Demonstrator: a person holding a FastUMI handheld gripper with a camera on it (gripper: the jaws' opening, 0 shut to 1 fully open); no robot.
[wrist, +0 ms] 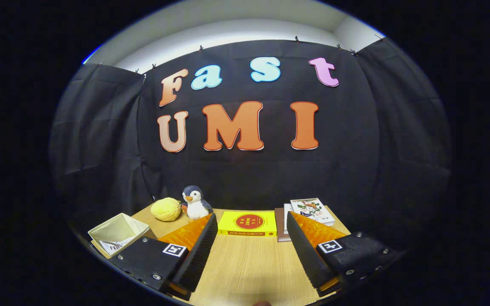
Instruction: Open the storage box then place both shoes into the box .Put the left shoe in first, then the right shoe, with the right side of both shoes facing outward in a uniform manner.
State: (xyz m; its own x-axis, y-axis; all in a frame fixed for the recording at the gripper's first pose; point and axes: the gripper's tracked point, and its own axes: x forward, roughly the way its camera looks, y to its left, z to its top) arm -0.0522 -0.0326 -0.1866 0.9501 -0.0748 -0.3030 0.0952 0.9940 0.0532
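The fingers (251, 248) sit spread wide with nothing between them, just bare tabletop (245, 263) running ahead. That lane ends at a yellow book (248, 224). A stack of books (309, 214) blocks the right side; a penguin plush (195, 203), yellow plush (166, 209) and white open box (118, 231) crowd the left.

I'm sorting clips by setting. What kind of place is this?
Probably a staged demo booth: a wooden table against a black cloth wall, set with props like a toy penguin and a yellow book. The tool is open.
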